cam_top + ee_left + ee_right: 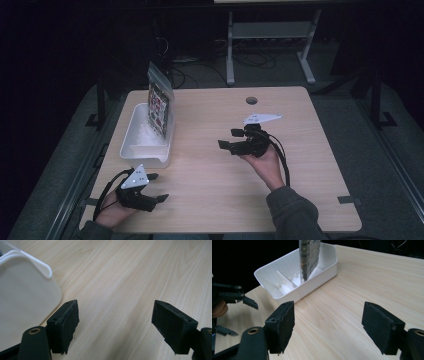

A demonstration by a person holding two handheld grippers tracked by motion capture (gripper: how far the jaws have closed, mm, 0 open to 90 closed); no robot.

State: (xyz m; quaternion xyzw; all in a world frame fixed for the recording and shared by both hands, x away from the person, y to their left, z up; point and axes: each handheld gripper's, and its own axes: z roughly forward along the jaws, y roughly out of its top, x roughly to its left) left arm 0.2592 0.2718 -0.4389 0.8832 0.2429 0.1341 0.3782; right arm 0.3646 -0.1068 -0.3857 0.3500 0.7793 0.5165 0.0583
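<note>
At table's 9 o'clock: printed flat pouch [159, 100] upright in white plastic bin [135, 142]. Left gripper [156, 188], right gripper [229, 138]: spread, empty.

Dim lab: bare desk [300, 165], floor cables [250, 60]

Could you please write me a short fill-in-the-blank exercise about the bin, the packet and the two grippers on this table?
1. The white bin sits on the table's ___ side in the high view.
2. The printed packet stands ___ the bin.
3. The left gripper and right gripper both have jaws that are ___.

Missing words: left; inside; open
</note>
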